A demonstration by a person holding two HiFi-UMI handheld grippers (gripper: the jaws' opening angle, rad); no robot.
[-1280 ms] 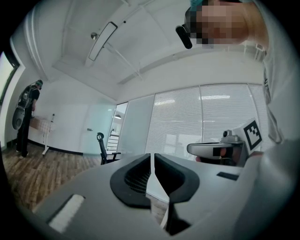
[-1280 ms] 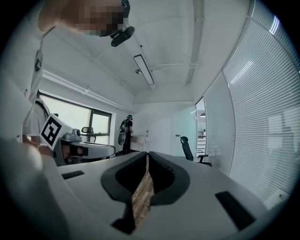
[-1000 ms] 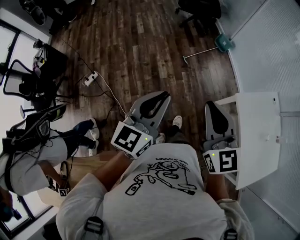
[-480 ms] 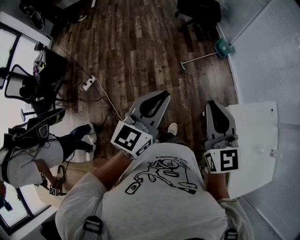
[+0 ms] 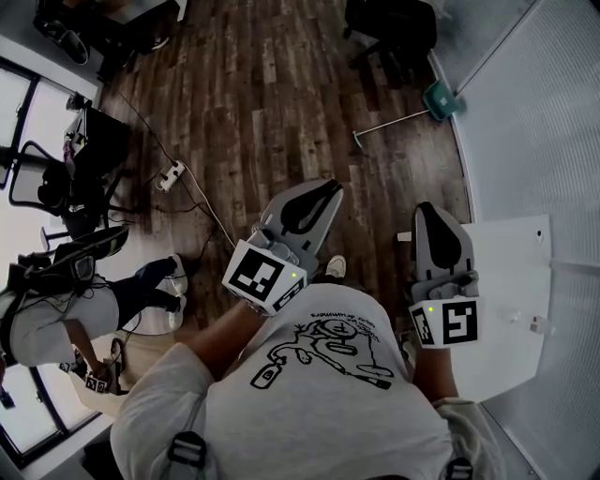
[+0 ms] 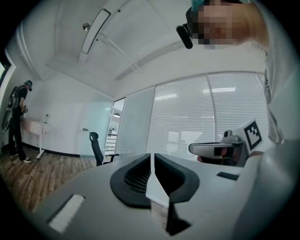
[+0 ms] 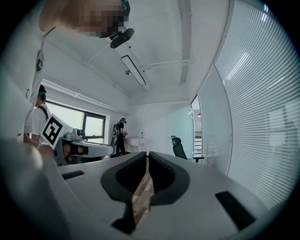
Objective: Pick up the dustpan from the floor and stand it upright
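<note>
The dustpan (image 5: 438,97) is teal with a long thin handle (image 5: 389,120). It lies on the wooden floor far ahead, close to the wall of white blinds, seen only in the head view. My left gripper (image 5: 328,190) is held level in front of the chest, its jaws shut with nothing between them. Beside it, my right gripper (image 5: 430,208) is also shut and empty. Both are well short of the dustpan. In the left gripper view the jaws (image 6: 152,155) meet, and in the right gripper view (image 7: 146,153) as well.
A white table (image 5: 502,281) stands close on my right against the blinds. A black office chair (image 5: 389,23) is beyond the dustpan. A power strip (image 5: 170,174) with a cable lies on the floor to the left. Another person (image 5: 56,319) stands at left by chairs.
The floor and white table have slid down the head view as the person walks forward; the dustpan is somewhat nearer. Both grippers keep their pose and stay shut.
</note>
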